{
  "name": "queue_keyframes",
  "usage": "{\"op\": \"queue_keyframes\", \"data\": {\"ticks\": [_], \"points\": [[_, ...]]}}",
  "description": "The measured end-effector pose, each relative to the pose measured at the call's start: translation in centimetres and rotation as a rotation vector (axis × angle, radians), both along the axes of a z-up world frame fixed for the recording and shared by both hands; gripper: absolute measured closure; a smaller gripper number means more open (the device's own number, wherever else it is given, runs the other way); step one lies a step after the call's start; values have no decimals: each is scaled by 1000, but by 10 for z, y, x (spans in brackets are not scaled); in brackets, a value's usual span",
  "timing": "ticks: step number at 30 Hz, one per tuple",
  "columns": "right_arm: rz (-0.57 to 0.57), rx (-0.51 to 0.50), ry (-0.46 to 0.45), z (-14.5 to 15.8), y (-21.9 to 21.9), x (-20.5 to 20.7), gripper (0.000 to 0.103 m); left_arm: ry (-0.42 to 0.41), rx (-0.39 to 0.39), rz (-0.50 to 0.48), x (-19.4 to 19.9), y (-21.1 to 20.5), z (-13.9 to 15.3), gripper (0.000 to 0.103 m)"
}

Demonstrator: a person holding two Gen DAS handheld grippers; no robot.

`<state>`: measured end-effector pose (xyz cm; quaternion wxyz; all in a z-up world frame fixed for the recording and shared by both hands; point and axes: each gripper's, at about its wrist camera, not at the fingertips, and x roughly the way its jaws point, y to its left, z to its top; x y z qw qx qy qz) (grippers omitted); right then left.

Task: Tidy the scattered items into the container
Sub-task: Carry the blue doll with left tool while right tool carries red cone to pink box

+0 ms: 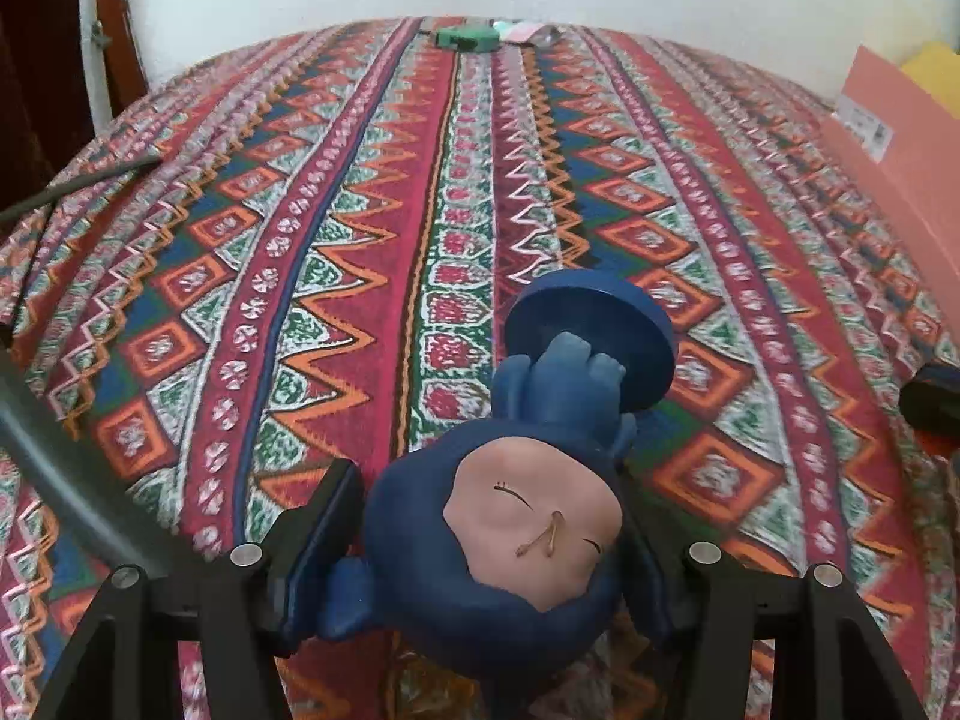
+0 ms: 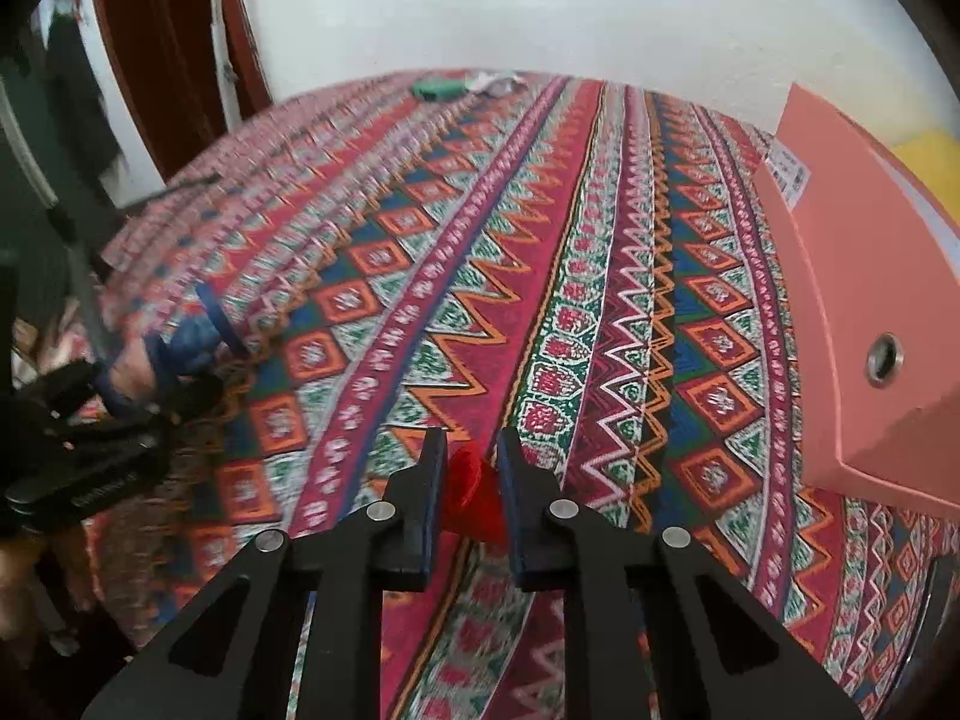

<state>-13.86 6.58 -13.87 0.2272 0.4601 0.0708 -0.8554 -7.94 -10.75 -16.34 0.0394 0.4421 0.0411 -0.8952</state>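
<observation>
My left gripper (image 1: 498,510) is shut on a blue figurine (image 1: 528,504) with a peach face and a round blue base; it hangs head-down between the jaws above the patterned cloth. The same figurine (image 2: 180,348) and the left gripper (image 2: 150,396) show blurred at the left of the right wrist view. My right gripper (image 2: 471,480) is shut on a small red item (image 2: 474,498) held just above the cloth. The pink container (image 2: 870,324) stands at the right, close to the right gripper, and also shows in the left wrist view (image 1: 900,180).
A bed with a striped red, green and blue cloth (image 1: 360,210) fills both views. A green box (image 1: 467,37) and a small packet (image 1: 522,31) lie at the far edge by the white wall. A yellow object (image 2: 930,162) sits behind the container. A dark cable (image 1: 72,186) lies at left.
</observation>
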Motion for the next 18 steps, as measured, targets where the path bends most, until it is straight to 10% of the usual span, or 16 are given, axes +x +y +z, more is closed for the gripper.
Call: {"op": "queue_keyframes", "data": {"ticks": [18], "points": [[35, -146, 54, 49, 36, 13, 96, 182, 51, -65, 44, 21, 64, 37]]}}
